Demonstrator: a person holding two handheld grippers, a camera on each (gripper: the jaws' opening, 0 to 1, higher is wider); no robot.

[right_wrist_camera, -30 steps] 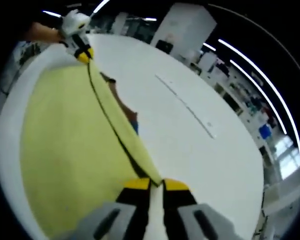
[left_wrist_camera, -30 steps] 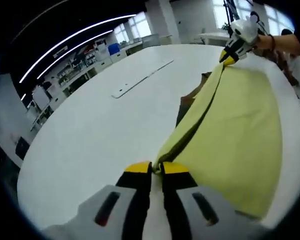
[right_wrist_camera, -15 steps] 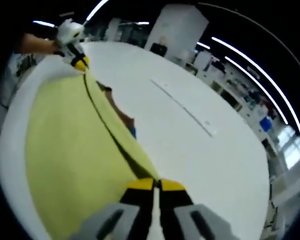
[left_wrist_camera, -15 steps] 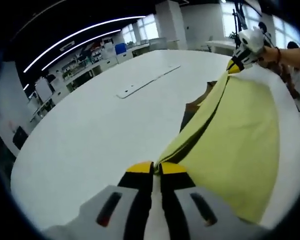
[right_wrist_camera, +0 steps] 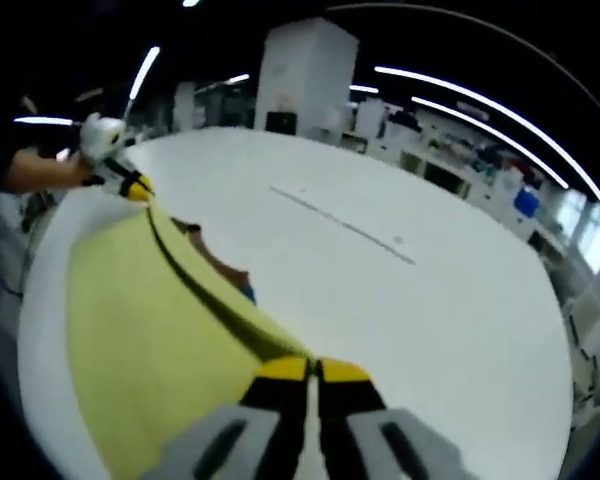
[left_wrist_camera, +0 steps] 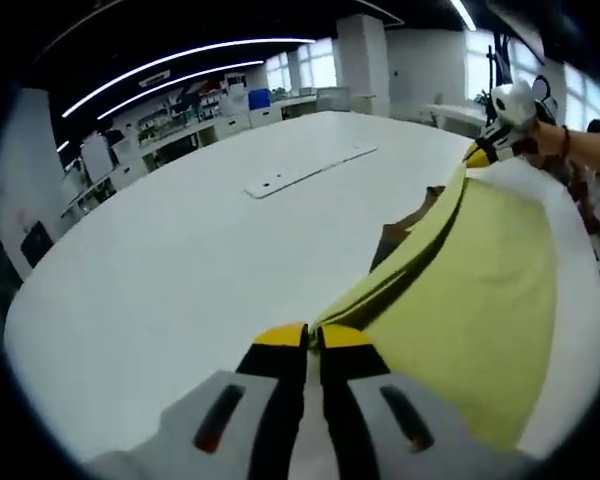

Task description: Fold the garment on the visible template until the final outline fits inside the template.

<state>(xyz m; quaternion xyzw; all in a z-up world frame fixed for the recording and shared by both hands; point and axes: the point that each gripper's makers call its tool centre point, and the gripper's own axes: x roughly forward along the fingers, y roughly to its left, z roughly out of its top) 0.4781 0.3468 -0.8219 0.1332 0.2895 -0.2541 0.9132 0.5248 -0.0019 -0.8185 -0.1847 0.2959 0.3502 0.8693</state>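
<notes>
A pale yellow garment (left_wrist_camera: 470, 290) hangs stretched between the two grippers above a white table (left_wrist_camera: 180, 270). My left gripper (left_wrist_camera: 311, 336) is shut on one corner of it at the bottom of the left gripper view. My right gripper (left_wrist_camera: 477, 157) holds the far corner there, a hand behind it. In the right gripper view my right gripper (right_wrist_camera: 313, 369) is shut on the yellow garment (right_wrist_camera: 150, 330), and the left gripper (right_wrist_camera: 135, 187) pinches the far corner. A brown sheet (left_wrist_camera: 405, 222) lies on the table under the raised edge; brown sheet (right_wrist_camera: 225, 268) shows a bit of blue beside it.
A long flat white strip (left_wrist_camera: 305, 172) lies on the table beyond the garment, also seen as a thin strip (right_wrist_camera: 345, 226). Shelves and benches (left_wrist_camera: 180, 110) line the room's far side. A person's arm (left_wrist_camera: 590, 140) reaches in at the right.
Both grippers have lifted and tilted up, still shut on the garment's corners. More of the room shows past the table, and the cloth's top edge stays taut.
</notes>
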